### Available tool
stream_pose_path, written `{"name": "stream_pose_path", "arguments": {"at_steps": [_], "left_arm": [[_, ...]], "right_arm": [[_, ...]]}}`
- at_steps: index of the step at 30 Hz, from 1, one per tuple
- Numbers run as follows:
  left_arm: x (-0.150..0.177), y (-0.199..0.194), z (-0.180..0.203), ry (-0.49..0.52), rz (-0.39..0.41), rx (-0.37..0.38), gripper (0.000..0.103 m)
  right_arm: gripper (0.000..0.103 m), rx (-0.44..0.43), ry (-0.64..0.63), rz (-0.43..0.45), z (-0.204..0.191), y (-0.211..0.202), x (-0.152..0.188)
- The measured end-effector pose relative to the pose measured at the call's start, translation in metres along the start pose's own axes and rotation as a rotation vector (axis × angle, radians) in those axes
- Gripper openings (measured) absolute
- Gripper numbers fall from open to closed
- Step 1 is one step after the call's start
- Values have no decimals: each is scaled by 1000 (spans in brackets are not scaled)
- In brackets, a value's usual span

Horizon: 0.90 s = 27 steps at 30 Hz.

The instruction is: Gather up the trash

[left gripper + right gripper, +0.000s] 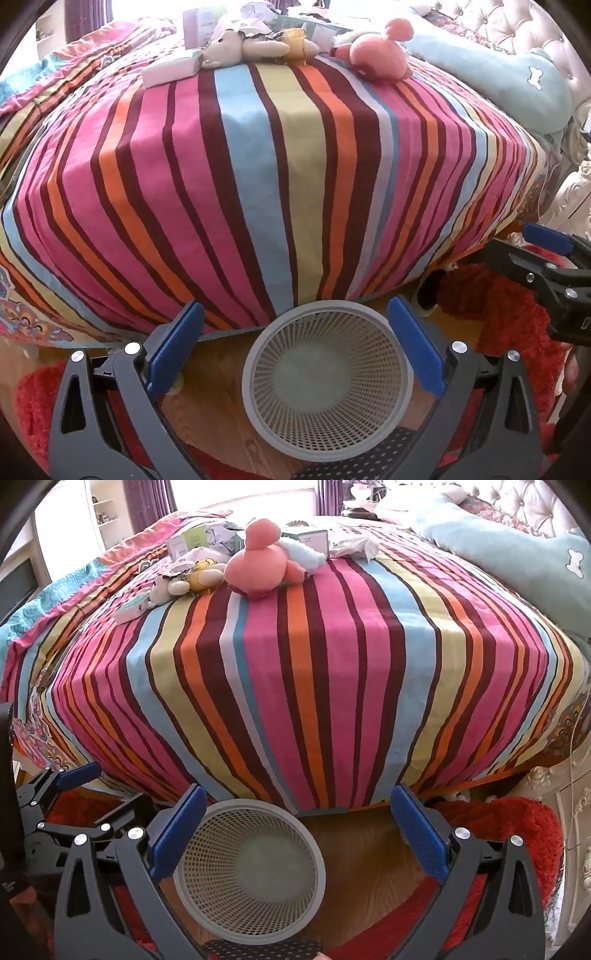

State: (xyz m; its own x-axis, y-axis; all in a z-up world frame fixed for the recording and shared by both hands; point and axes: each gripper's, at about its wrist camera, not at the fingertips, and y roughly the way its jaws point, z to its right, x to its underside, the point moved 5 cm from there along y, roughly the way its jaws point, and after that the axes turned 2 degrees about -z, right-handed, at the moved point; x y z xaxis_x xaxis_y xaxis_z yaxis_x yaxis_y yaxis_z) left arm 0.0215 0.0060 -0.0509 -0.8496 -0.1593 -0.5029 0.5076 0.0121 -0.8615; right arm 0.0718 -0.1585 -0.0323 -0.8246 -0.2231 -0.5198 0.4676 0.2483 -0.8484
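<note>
The basket (327, 380) stood upright on the floor, mouth up, nothing inside. Both the left gripper (295, 350) and right gripper (295, 834) hung spread wide, holding nothing. Trash (354, 546) lay far across the bed (295, 646).

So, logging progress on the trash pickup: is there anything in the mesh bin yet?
No, the mesh bin shows only its bare bottom, with no trash inside.

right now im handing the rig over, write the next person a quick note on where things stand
Left gripper: open, holding nothing, above the basket.
Right gripper: open, holding nothing.
Mesh wastebasket: on the floor at the bed's near edge, looks empty.
Trash: crumpled paper and small boxes lie at the far side of the striped bedspread, among plush toys.
Done: nothing collected yet.
Left: all of it.
</note>
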Motion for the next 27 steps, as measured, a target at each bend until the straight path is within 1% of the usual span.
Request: {"name": "stream_pose_path", "arguments": {"at_steps": [2,10,12,27], "left_arm": [[0,1,0,1,-5,0,97],[3,2,0,-5,-17,-7,97],[-1,1,-2,-3,-23,-8,97],[-3,-1,3,15,-33,-14,97]], "right_arm": [[95,-12,3,-9,0,2,0],[95,-11,12,-9,1,3,1],[95,-10,15,-7,1,2,0],[95,-28,25,-24,3,5,2]]}}
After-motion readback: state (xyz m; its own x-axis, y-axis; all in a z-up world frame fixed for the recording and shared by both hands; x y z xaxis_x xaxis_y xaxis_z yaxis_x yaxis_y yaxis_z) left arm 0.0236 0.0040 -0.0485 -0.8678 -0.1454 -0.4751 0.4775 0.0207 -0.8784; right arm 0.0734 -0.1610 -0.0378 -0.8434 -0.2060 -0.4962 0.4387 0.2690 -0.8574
